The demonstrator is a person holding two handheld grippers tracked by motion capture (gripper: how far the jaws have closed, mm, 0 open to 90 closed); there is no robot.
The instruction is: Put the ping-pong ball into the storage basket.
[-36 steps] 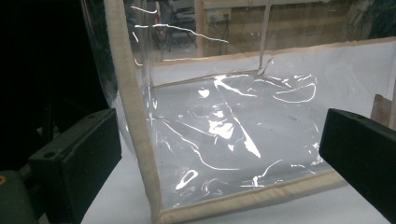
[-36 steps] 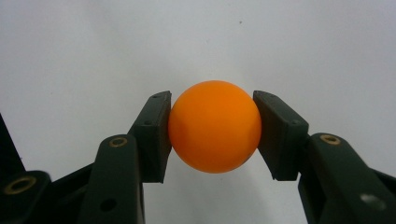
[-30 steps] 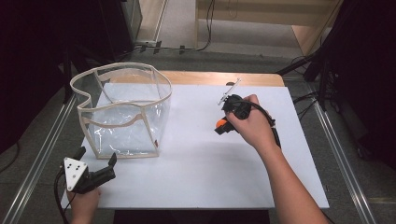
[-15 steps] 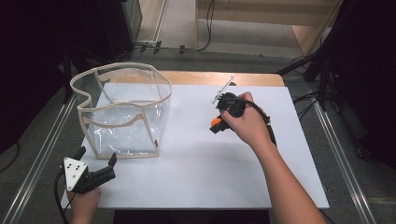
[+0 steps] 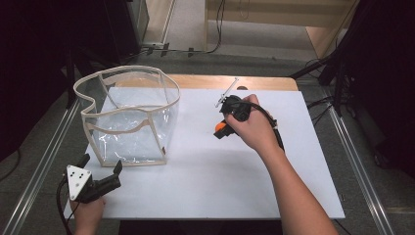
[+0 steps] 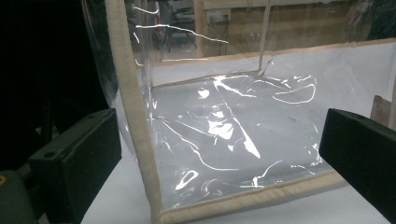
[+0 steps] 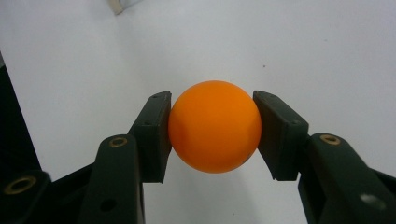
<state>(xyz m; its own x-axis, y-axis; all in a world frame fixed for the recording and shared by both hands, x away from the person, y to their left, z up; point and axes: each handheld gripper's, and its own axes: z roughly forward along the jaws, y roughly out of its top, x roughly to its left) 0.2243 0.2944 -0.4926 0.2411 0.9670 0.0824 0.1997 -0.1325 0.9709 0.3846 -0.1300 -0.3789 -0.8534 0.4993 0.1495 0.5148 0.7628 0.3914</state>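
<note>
Right tongs [image 7: 212, 135] clamp orange ball [image 7: 214, 127] over table [image 5: 195, 186]

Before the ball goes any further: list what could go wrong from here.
1. The orange ball is round and pinched only at its two sides by the right gripper; it could squirt out.
2. The clear bag has soft, sagging walls; its rim may catch the ball.
3. The left gripper is open beside it, not steadying it.

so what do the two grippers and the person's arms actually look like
Both grippers are black with two blocky, flat-faced jaws. The left gripper carries a grey three-cornered plate with dark dots on top. In the right gripper view, the right gripper shows brass-coloured rivets at its joints. A black cable loops back from it along the forearm. Both forearms are bare, no sleeves in view.
</note>
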